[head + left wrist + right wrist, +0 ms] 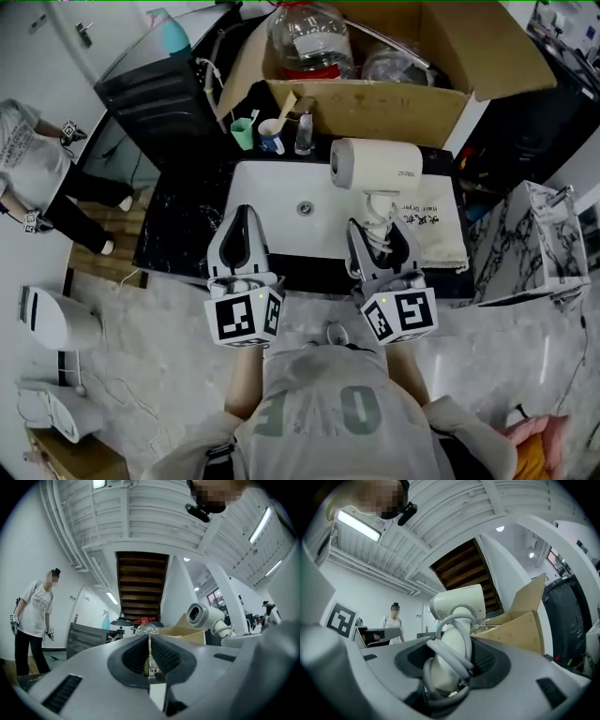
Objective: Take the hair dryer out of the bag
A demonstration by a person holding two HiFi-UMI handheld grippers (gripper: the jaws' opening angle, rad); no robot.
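Basin (281,197) below, bag (441,234) flat on counter beside it, dryer (375,164) out and raised clear above both, cord-wrapped handle clamped between half-spread jaws of right gripper (381,232), likely to keep cord bundled, left gripper (244,214) pinched closed on nothing, seemingly spare.

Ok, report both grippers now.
Left gripper: jaws shut, nothing between them.
Right gripper: jaws closed on the hair dryer handle.

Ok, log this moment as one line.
hair dryer: out of bag | right gripper: shut on hair dryer | left gripper: shut, empty | bag: lying on counter beside sink
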